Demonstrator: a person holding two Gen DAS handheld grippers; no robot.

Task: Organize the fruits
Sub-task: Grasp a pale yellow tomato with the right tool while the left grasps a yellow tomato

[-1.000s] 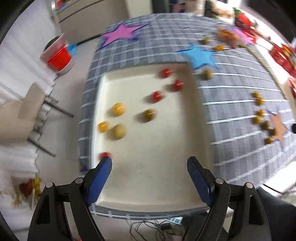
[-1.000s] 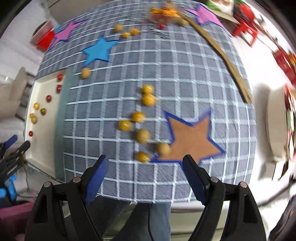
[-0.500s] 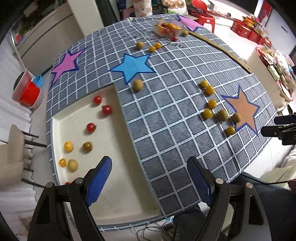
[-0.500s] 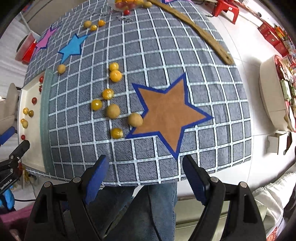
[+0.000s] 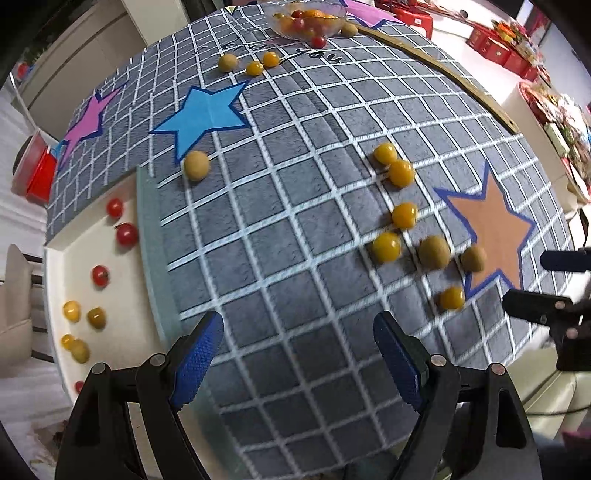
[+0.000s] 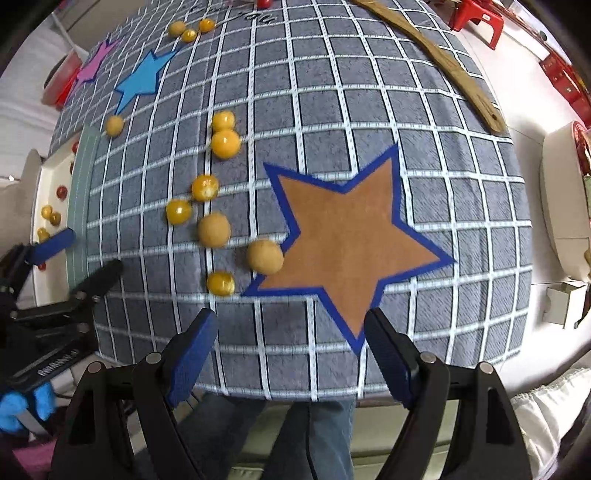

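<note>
Right wrist view, nearest first: my right gripper [image 6: 286, 354] hangs over the table's near edge, jaws spread wide, nothing between them. Left gripper [image 5: 297, 349] likewise wide apart and empty, over the checked cloth [image 5: 295, 236] just right of the tray [image 5: 55, 280].

Next out, the loose fruit. Closest to my right jaws is a small yellow one [image 6: 220, 283], just beside the lower-left point of the brown star [image 6: 347, 240]. Then a tan ball [image 6: 265, 256] touching the star's border, another tan ball [image 6: 214, 229], two yellows [image 6: 178, 211] [image 6: 205, 187], and a yellow pair [image 6: 225, 144] farther up. A lone tan ball [image 5: 196, 165] sits near the blue star [image 5: 207, 110]. Farthest, three fruits [image 5: 253, 64] and a bowl [image 5: 310, 18] holding more.

Tray at left holds red tomatoes [image 5: 127, 233] toward the far end, yellow-green ones [image 5: 79, 314] nearer.

Judgement: step is picking the near cluster for the tray. Take the nearest yellow one first. Come down vertically, one finger each side, so neighbours aren't nudged. These are round and will roll on the cloth; close slowly, lightly, since soft skin may split. Set down among like colours.
</note>
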